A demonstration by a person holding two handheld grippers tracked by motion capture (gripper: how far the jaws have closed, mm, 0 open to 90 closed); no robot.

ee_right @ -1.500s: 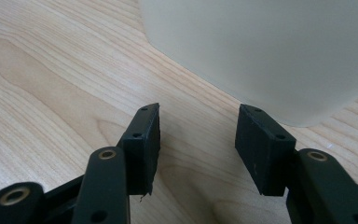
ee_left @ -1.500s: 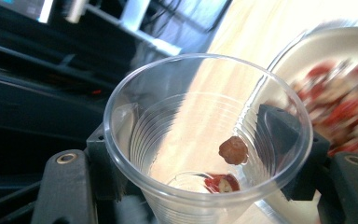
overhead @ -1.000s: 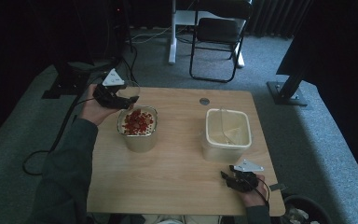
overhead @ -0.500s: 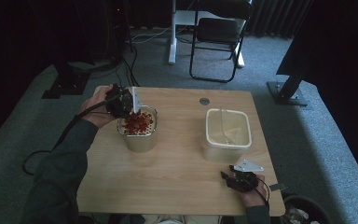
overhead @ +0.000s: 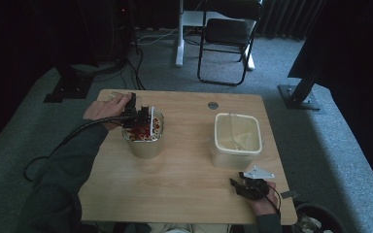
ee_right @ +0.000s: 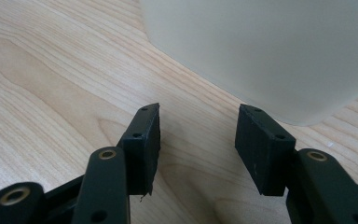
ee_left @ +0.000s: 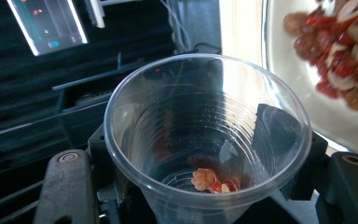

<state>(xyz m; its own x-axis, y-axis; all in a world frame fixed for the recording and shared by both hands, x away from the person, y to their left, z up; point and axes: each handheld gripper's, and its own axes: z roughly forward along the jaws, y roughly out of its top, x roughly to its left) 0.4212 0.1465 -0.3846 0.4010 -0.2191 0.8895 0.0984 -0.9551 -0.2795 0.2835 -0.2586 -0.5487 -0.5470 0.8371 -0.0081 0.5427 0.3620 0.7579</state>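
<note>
We see a clear plastic cup clamped between the jaws of the left gripper, tipped on its side over the container of red food near the far left of the wooden table. A few red and pale scraps cling inside the cup near its bottom; in the left gripper view the red and white pieces in the container lie just past the cup's rim. The high view is dim, so whether the cup touches the container we cannot tell. The right gripper rests at the table's near right corner, jaws partly apart with nothing between them, just in front of a white square tub. A folding chair stands beyond the table.
</note>
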